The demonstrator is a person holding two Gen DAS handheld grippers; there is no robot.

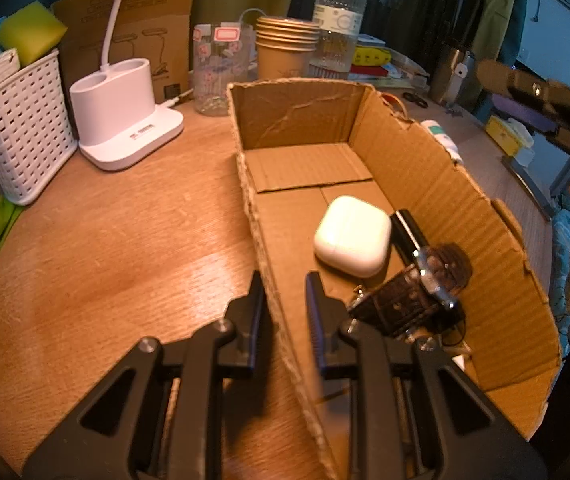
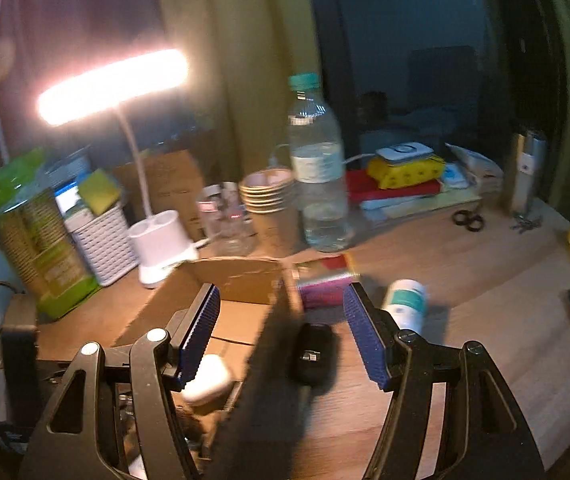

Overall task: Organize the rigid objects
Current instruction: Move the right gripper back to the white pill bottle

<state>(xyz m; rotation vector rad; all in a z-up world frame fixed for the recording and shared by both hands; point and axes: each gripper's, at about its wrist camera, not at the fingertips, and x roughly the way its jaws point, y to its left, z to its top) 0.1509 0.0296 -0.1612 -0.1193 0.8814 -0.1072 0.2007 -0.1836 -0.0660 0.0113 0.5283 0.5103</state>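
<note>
Cardboard box [image 1: 305, 120] sits on the wooden table [image 1: 125, 240], holding a white earbud case [image 1: 352, 235], a black pen-like stick [image 1: 407, 228] and a dark-strapped wristwatch [image 1: 425, 288]. My left hand-held gripper [image 1: 285, 292] is clamped on the box's near wall. My right hand-held gripper [image 2: 281, 312] hangs with jaws apart, nothing between them, above a black key fob [image 2: 311, 354] lying just outside the box; view blurred.

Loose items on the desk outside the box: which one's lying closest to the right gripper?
The black key fob, lying between the right gripper's open fingers; the white tube and pink box lie farther back.
</note>
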